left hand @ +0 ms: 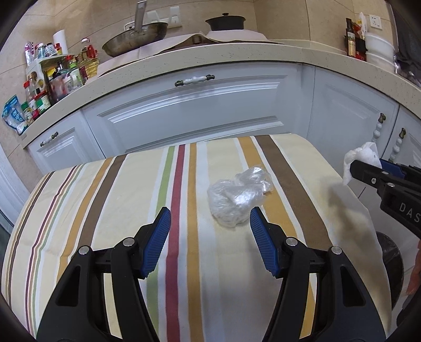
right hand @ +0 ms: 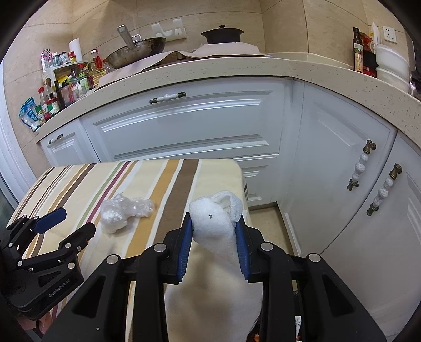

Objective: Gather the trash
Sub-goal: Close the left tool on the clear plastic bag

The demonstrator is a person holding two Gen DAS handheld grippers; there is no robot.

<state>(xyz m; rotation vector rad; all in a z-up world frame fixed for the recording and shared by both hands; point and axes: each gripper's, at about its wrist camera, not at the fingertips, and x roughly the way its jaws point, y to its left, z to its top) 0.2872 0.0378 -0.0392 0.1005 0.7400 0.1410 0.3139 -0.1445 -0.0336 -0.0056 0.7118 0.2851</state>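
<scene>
A crumpled clear plastic wrap lies on the striped tablecloth. My left gripper is open just short of it, its right blue pad next to the wrap's near edge. The wrap also shows in the right wrist view, with the open left gripper beside it. My right gripper is shut on a crumpled white paper towel, held over the table's right edge. In the left wrist view the towel sticks out of the right gripper at far right.
White kitchen cabinets with ceramic handles stand behind the table. The countertop holds a wok, a black pot, spice bottles at left and white bowls at right. A dark round object sits below the table's right side.
</scene>
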